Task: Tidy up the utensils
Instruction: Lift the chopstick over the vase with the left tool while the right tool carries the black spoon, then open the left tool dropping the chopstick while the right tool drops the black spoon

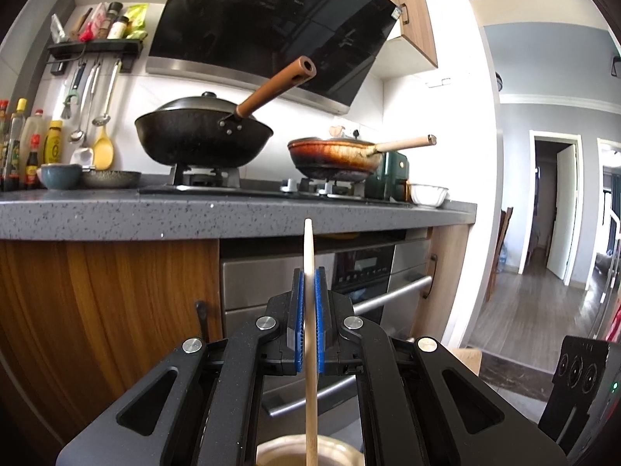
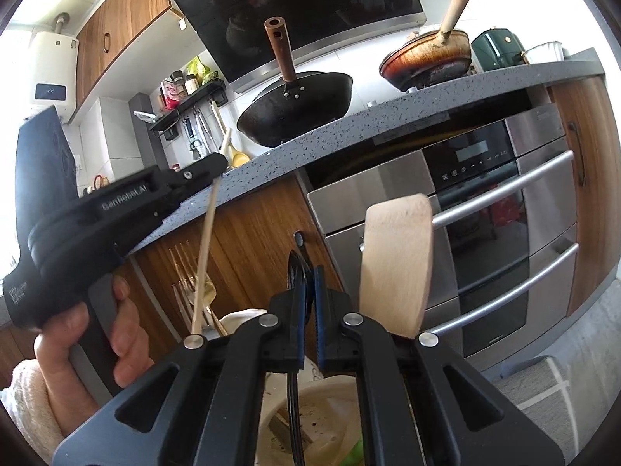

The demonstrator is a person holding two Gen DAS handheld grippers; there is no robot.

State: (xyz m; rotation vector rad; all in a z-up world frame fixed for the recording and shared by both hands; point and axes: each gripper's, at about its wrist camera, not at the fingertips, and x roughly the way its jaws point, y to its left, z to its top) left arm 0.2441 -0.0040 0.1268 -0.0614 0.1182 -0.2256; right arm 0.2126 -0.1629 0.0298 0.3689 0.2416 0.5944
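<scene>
Wooden chopstick (image 1: 309,272) stands pinched upright in the left claw (image 1: 309,295); the right claw (image 2: 309,303) pinches a black utensil (image 2: 295,272).

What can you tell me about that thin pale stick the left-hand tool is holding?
The stick is slender, pale and looks like wood or bamboo, probably a chopstick. It stands nearly upright, clamped partway up between the blue pads of the left gripper, its rounded tip poking above them. Its lower end dips toward a pale round container below. In the right wrist view, it leans slightly, beside some metal utensils.
</scene>
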